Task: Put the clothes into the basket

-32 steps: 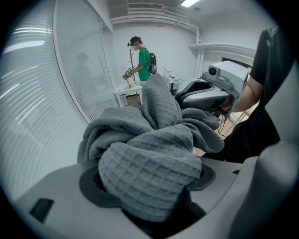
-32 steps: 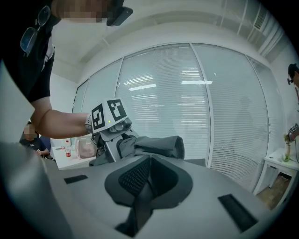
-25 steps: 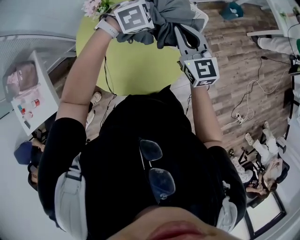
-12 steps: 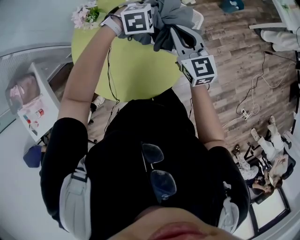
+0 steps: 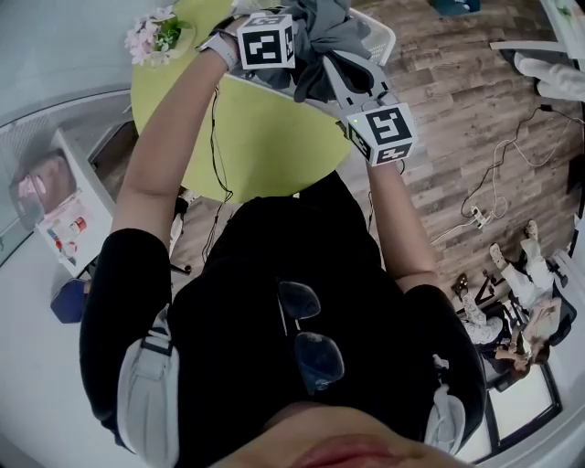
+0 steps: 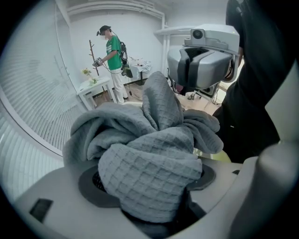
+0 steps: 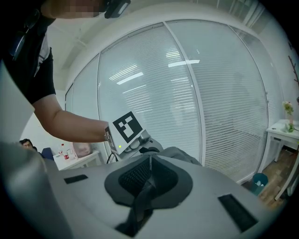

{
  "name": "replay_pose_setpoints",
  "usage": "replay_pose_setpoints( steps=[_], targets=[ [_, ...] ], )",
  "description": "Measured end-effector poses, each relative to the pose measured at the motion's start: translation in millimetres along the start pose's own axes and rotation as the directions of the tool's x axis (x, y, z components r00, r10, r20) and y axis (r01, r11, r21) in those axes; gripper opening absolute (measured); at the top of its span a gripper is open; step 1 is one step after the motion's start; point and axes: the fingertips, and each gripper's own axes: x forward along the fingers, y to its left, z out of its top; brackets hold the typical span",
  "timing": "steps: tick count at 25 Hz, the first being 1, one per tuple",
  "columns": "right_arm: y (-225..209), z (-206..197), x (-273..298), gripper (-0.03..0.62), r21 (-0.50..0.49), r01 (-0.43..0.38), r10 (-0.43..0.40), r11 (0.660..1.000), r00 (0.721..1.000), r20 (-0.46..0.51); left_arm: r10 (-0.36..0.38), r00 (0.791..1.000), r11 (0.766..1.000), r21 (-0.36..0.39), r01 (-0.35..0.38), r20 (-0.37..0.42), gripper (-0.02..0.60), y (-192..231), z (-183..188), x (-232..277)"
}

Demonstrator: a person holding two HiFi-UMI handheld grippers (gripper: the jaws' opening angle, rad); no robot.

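Head view: we hold the left gripper and right gripper above the green table, a grey cloth bunched between them. Left gripper view: we clamp the cloth. Right gripper view: we pinch its thin fold.

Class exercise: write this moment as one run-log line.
left gripper: shut on cloth | right gripper: shut on cloth | cloth: bunched, held up | basket: beside cloth
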Motion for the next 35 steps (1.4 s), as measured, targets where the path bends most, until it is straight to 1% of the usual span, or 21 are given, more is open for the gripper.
replay_pose_setpoints(
  steps=[4, 9, 14, 19, 23, 24, 26, 27, 28, 32, 35],
  targets=[
    [-5, -9, 8, 0.031, 0.014, -0.012, 0.012, 1.0, 1.0, -0.026, -0.056, 0.998, 0.998, -0.016, 0.056, -0.005, 0.379, -6, -10, 23],
    [-10, -16, 14, 0.031, 0.029, -0.018, 0.019, 0.999, 0.999, -0.04, -0.076, 0.997, 0.997, -0.032, 0.076, 0.0, 0.379, -6, -21, 44],
    [-17, -26, 15, 0.031, 0.049, -0.026, 0.029, 0.998, 0.998, -0.059, -0.122, 0.992, 0.992, -0.039, 0.12, -0.032, 0.379, -9, -33, 64],
    [-23, -34, 16, 0.031, 0.057, -0.03, 0.034, 0.998, 0.997, -0.076, -0.128, 0.989, 0.992, -0.022, 0.127, -0.074, 0.381, -12, -44, 87],
    [-25, -38, 17, 0.031, 0.069, -0.035, 0.041, 0.997, 0.996, -0.083, -0.128, 0.988, 0.992, -0.033, 0.126, -0.083, 0.39, -11, -47, 104],
    [-25, -38, 17, 0.031, 0.072, -0.038, 0.044, 0.997, 0.996, -0.083, -0.124, 0.988, 0.992, -0.04, 0.121, -0.089, 0.395, -11, -48, 109],
    [-25, -39, 17, 0.031, 0.075, -0.045, 0.051, 0.996, 0.995, -0.082, -0.134, 0.984, 0.989, -0.075, 0.126, -0.113, 0.407, -16, -58, 119],
    [-24, -39, 17, 0.031, 0.077, -0.05, 0.056, 0.996, 0.995, -0.079, -0.135, 0.984, 0.988, -0.092, 0.125, -0.113, 0.416, -18, -61, 122],
    [-24, -38, 17, 0.031, 0.08, -0.056, 0.062, 0.995, 0.995, -0.074, -0.13, 0.986, 0.987, -0.11, 0.119, -0.1, 0.423, -18, -61, 124],
    [-27, -36, 16, 0.031, 0.088, -0.064, 0.069, 0.994, 0.996, -0.056, -0.09, 0.996, 0.976, -0.199, 0.089, 0.003, 0.425, -3, -50, 113],
    [-28, -34, 15, 0.031, 0.09, -0.068, 0.073, 0.994, 0.996, -0.053, -0.056, 0.998, 0.972, -0.226, 0.063, 0.036, 0.424, 5, -43, 96]
  ],
)
